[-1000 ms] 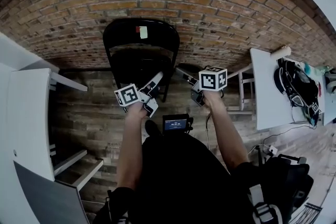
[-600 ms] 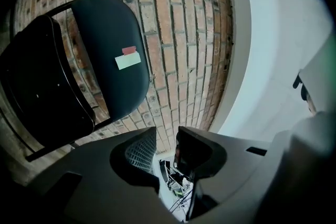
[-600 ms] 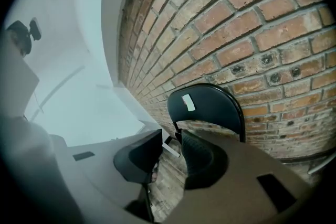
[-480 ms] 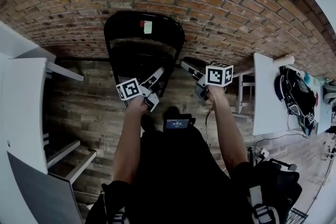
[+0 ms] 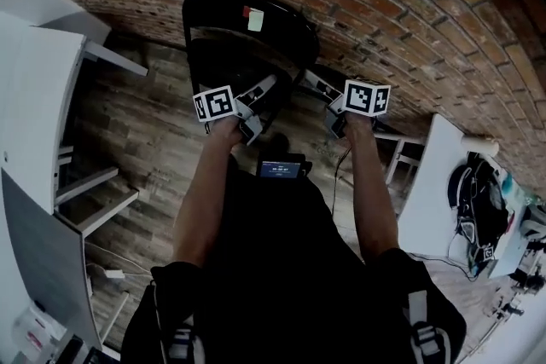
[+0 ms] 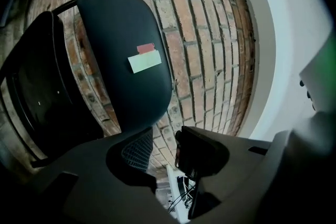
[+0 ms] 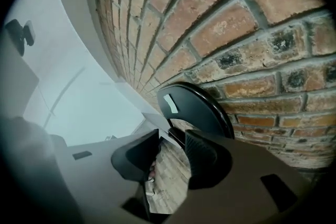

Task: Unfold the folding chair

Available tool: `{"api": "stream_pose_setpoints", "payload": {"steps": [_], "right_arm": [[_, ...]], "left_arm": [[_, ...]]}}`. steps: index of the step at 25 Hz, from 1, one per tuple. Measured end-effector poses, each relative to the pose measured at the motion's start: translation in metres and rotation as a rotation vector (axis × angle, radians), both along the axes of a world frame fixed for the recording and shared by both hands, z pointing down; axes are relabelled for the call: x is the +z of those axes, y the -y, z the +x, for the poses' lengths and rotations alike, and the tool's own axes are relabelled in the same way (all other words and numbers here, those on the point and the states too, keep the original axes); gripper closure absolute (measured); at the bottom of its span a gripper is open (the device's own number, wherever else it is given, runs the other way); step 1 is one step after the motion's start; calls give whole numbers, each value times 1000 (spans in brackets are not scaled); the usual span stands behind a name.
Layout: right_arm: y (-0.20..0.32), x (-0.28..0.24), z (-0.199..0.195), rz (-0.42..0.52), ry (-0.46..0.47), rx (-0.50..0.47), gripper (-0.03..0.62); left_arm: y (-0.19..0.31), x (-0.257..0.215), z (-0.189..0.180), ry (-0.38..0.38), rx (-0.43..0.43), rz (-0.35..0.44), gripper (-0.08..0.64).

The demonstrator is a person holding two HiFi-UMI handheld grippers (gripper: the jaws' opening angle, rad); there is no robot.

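Observation:
A black folding chair (image 5: 243, 34) stands folded against the brick wall, with a pale label (image 5: 253, 19) on its backrest. My left gripper (image 5: 266, 87) hovers in front of the seat, short of it. Its jaws are opening and nothing is between them. In the left gripper view the backrest (image 6: 126, 50) fills the upper left and only brick shows between the jaws of the left gripper (image 6: 165, 152). My right gripper (image 5: 312, 83) is beside the chair's right edge, jaws opening and empty. The right gripper view shows the chair (image 7: 202, 105) just beyond the right gripper (image 7: 173, 160).
The brick wall (image 5: 384, 4) runs behind the chair. White shelving (image 5: 43, 98) stands at the left and a white table (image 5: 431, 192) with a dark bag (image 5: 478, 196) at the right. The floor is wood plank (image 5: 153, 132). A small screen (image 5: 279, 170) hangs on the person's chest.
Both grippers have moved forward and down toward the chair, and their jaws have spread wider. The head camera has swung, so the chair now sits higher and further left in view.

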State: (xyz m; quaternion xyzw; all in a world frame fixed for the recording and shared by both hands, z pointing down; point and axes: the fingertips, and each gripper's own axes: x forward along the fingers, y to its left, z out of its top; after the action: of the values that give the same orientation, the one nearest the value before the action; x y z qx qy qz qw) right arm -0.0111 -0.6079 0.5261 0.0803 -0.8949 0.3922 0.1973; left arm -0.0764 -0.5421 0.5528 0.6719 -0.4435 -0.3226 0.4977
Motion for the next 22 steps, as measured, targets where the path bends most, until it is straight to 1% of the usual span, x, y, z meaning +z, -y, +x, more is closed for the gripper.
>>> {"api": "stream_pose_setpoints", "payload": {"steps": [3, 6, 10, 13, 16, 22], "right_arm": [[15, 11, -4, -5, -22, -38, 451], [22, 23, 0, -6, -57, -60, 448], [36, 30, 9, 16, -104, -51, 448], [47, 32, 10, 46, -141, -40, 446], [55, 36, 7, 69, -172, -40, 442], [64, 47, -5, 124, -196, -44, 436]], "left_arm": [[11, 11, -3, -3, -47, -24, 388], [13, 30, -4, -21, -90, -60, 373], [17, 63, -10, -61, -151, -128, 318], [18, 88, -22, -87, -203, -170, 282], [19, 111, -32, -96, -241, -208, 270], [20, 153, -44, -92, -295, -308, 267]]}}
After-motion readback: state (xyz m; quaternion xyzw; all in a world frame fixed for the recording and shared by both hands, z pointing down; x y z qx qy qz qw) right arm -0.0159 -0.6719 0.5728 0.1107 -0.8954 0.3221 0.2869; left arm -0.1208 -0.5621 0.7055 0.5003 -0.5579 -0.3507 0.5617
